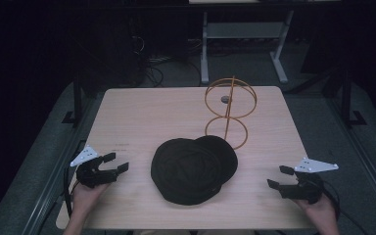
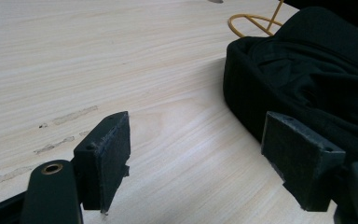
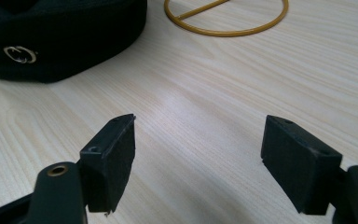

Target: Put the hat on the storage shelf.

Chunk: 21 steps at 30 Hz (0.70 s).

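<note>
Fingers (image 2: 107,154) wide apart, empty, beside cap (image 1: 193,169).

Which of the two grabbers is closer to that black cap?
Left. The left hand-held gripper sits just beside the black cap, to its left; the right hand-held gripper is farther off, to its right.

**Colours on the table**

We see a pale wood-grain table (image 1: 142,112), light beige with fine darker streaks and a few faint grey scuff marks. At its middle lies a black cap (image 1: 191,169); in the right gripper view we note a small pale ring-shaped logo (image 3: 19,54) on its side. Just behind the cap stands an orange-yellow wire stand (image 1: 230,110). Left of the cap, the left gripper (image 1: 120,163) is black with a light grey plate; right of the cap, the right gripper (image 1: 277,177) matches. Dark grey floor (image 1: 313,112) surrounds the table.
</note>
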Each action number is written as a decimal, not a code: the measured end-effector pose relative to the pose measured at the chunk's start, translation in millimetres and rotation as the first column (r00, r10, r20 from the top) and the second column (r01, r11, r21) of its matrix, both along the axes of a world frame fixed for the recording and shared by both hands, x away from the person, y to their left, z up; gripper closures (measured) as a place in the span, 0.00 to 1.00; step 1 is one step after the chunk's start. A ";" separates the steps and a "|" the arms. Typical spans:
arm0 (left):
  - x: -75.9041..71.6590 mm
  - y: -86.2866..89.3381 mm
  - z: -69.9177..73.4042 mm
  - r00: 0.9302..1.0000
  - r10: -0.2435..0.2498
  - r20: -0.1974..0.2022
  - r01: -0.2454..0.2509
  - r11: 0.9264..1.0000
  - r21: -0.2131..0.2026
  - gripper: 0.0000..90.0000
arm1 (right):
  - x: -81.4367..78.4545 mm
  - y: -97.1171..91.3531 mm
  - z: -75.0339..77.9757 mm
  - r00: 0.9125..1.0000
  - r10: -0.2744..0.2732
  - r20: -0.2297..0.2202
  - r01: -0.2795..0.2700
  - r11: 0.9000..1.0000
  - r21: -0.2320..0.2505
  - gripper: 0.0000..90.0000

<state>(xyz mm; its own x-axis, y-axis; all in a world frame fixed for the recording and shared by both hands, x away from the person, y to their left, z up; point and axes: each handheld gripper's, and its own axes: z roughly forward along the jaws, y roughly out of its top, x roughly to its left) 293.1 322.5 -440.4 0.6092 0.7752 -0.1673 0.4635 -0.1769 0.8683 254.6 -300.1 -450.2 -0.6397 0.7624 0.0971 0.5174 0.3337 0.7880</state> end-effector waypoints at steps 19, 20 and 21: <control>2.1 -9.9 -1.3 1.000 -0.024 -0.016 0.024 0.998 0.060 0.26 | 5.2 17.7 16.9 0.999 0.041 0.022 -0.041 0.999 -0.012 0.26; 2.0 -10.3 -1.7 1.000 -0.023 -0.019 0.024 0.998 0.062 0.26 | 4.9 21.4 18.8 0.999 0.049 0.015 -0.048 0.999 -0.022 0.26; 2.2 -10.4 -2.1 0.999 -0.025 -0.022 0.026 0.998 0.062 0.26 | 4.5 25.0 20.5 0.998 0.058 0.013 -0.058 0.998 -0.028 0.26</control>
<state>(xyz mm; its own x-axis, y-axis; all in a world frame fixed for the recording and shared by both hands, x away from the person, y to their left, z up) 295.2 312.2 -442.5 0.6257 0.7687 -0.1324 0.4762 -0.2419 0.8454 259.1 -275.1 -429.7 -0.6841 0.7262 0.0680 0.4860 0.3843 0.7849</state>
